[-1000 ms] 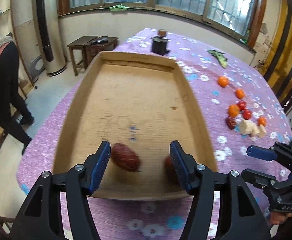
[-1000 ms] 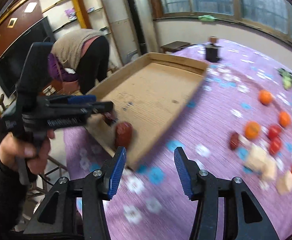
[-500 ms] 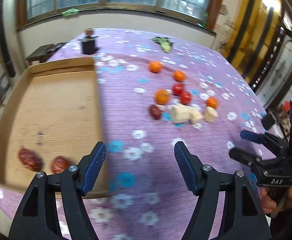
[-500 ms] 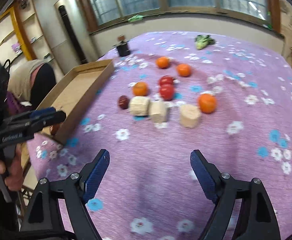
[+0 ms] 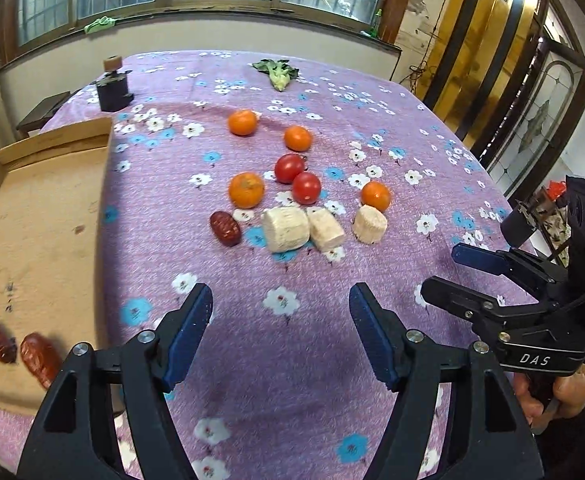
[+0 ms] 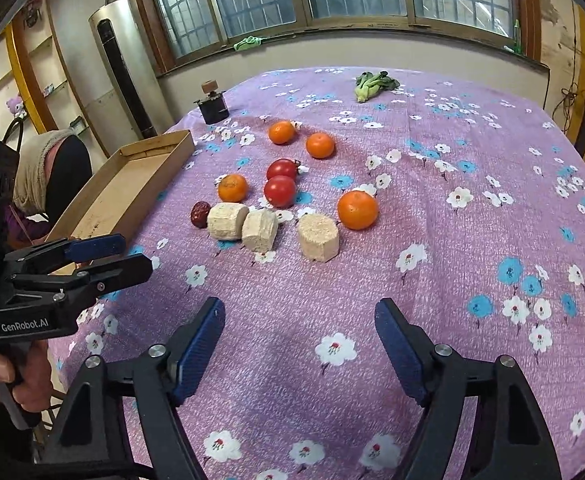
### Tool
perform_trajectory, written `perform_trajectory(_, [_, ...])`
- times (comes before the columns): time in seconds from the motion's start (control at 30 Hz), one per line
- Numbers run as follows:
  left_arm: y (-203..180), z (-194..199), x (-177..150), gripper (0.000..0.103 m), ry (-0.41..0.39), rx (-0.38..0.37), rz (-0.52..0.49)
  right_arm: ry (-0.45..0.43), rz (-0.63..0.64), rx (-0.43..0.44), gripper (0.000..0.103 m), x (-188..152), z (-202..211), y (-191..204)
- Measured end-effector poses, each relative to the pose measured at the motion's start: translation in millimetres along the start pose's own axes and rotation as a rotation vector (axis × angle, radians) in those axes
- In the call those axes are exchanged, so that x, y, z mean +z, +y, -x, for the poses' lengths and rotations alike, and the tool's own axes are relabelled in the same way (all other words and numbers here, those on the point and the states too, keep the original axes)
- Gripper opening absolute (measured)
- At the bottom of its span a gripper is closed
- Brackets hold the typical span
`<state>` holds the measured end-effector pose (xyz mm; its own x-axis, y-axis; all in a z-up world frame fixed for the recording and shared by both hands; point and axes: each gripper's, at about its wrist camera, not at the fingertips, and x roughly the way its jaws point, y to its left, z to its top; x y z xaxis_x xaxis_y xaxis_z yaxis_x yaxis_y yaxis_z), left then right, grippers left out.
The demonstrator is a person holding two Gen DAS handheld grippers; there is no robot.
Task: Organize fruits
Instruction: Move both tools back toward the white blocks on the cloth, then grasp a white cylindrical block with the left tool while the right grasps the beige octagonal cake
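Observation:
Several oranges [image 5: 246, 189], two tomatoes [image 5: 306, 187], a red date [image 5: 225, 228] and three pale cylinder pieces [image 5: 285, 228] lie grouped mid-table on the purple flowered cloth. Two more dates [image 5: 38, 354] lie in the cardboard tray [image 5: 52, 216] at the left. My left gripper [image 5: 280, 330] is open and empty, over the cloth in front of the group. My right gripper [image 6: 299, 344] is open and empty, also in front of the group [image 6: 280, 191]. Each gripper shows in the other's view, the right [image 5: 492, 276] and the left [image 6: 92, 256].
A green leafy vegetable [image 6: 372, 83] lies at the far side of the table. A small dark box with a knob [image 6: 212, 106] stands at the far left corner. A person bends over [image 6: 48, 172] beyond the tray. Windows line the back wall.
My left gripper has swung right from over the tray, leaving two dates in it. My right gripper has also turned from the tray to face the fruit group.

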<state>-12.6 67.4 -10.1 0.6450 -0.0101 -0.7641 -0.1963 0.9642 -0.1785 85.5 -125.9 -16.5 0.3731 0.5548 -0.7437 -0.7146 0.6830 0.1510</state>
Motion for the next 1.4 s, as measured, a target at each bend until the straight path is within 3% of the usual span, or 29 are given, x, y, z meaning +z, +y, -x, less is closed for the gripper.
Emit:
perform_trajectory(0.13, [-5,-11,6,0.070,0.007,-0.001,-0.013,0.021,-0.032,0.034,0.051,5,-10,-10])
perform_trajectory(0.2, [-6,-17,9,0.070,0.013,-0.006,-0.018,0.030,-0.052,0.054,0.045,6,-15,-15])
perform_trajectory(0.47, [-7,-43,22,0.067,0.036,-0.011,-0.024,0.052,-0.069,0.067,0.044,21,-40,-19])
perform_trajectory(0.63, [-3,-63,31,0.059,0.060,-0.017,-0.013,0.079,-0.047,0.054,0.044,31,-61,-17])
perform_trajectory(0.9, [4,-77,41,0.048,0.063,-0.100,0.024,0.077,-0.016,0.022,0.044,42,-78,-10])
perform_trajectory(1.0, [6,-76,41,0.030,0.060,-0.108,0.021,0.070,-0.012,0.017,0.041,45,-81,-10])
perform_trajectory(1.07, [7,-75,41,0.030,0.059,-0.115,0.020,0.067,-0.014,0.007,0.033,45,-81,-11])
perform_trajectory(1.4, [2,-49,24,0.030,0.039,-0.090,-0.007,0.047,-0.025,0.021,0.032,27,-50,-8])
